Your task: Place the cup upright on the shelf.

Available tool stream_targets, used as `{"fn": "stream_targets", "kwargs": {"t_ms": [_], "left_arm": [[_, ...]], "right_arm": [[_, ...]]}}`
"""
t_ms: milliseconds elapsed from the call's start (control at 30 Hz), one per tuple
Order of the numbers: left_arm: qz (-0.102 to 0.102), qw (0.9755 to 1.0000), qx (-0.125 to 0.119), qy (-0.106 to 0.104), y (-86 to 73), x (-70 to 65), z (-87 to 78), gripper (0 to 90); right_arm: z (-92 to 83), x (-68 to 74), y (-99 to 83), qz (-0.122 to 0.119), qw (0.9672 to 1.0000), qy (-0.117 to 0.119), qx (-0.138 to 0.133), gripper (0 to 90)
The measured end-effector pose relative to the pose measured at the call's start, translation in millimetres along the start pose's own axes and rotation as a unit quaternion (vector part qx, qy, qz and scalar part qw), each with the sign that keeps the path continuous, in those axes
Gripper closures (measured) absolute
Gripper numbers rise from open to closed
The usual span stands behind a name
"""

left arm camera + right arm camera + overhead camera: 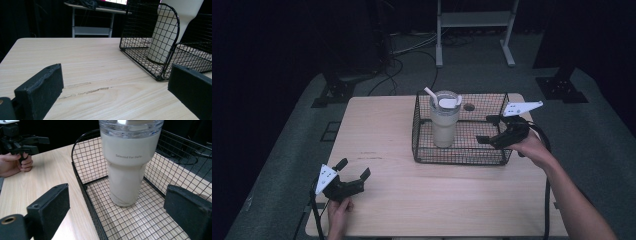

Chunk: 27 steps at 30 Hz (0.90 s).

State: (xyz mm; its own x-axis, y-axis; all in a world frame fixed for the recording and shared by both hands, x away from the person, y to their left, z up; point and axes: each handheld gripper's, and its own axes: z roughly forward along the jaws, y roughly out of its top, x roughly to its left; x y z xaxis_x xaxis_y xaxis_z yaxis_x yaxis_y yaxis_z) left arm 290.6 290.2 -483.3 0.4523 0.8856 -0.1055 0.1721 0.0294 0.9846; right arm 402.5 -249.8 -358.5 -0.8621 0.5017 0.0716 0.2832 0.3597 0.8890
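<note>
We are watching from above as a cream tumbler [444, 122] with a clear lid and a straw is standing upright in the left part of a black wire basket [460, 155] on the wooden tabletop [377, 130]. The right gripper [487, 129] is hovering at the basket's right end, jaws spread wide and pointing at the tumbler with nothing between them. In the right gripper view we are looking straight at the tumbler [128, 170], standing on the basket floor [130, 222] well apart from both jaws. Over at the near left corner, the left gripper [355, 169] is sitting low by the tabletop's edge, jaws open and empty, well away from the basket.
</note>
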Motion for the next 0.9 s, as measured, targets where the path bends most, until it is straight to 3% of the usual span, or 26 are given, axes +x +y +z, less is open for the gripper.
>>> {"fn": "stream_targets", "kwargs": {"t_ms": [900], "left_arm": [[-0.002,1.0000,0.002,0.002,0.1,0.1,0.5,0.0]], "right_arm": [[-29.2,20.4,-38.1,0.004,0.9998,0.004,-0.020,5.8]]}}
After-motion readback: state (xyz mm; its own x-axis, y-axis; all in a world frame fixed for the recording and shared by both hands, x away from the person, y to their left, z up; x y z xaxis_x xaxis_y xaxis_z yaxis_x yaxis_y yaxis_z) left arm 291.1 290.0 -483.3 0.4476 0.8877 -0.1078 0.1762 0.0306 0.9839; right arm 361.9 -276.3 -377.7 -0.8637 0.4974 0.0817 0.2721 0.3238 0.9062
